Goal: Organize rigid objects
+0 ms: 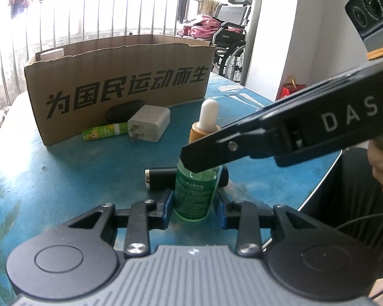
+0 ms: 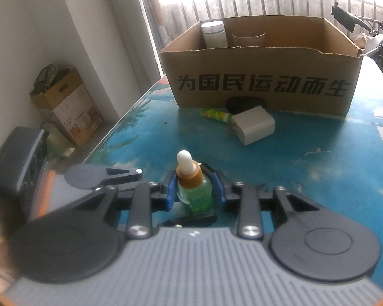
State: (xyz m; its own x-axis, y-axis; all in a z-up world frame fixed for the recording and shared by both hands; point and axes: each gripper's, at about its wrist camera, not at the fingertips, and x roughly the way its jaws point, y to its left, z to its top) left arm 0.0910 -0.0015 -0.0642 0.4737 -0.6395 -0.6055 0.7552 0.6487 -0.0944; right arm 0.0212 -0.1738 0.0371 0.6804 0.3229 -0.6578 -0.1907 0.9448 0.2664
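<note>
A green dropper bottle point(image 1: 194, 193) with a gold collar and a white bulb stands upright on the blue table point(image 1: 63, 178). My left gripper point(image 1: 194, 204) is shut on its lower body, a blue pad on each side. My right gripper point(image 2: 194, 191) comes in from the right and is shut on the same bottle point(image 2: 191, 176) at its shoulder; in the left wrist view one of its fingers point(image 1: 204, 158) covers that part. Behind the bottle lies a black cylinder point(image 1: 160, 178) with a metal end.
A cardboard box point(image 2: 263, 84) stands open at the back, holding a white bottle point(image 2: 214, 34) and a brown cup point(image 2: 247, 38). In front of it lie a white charger point(image 2: 255, 125), a green tube point(image 2: 214, 114) and a black oval thing point(image 2: 245, 102). The table edge runs close on the left.
</note>
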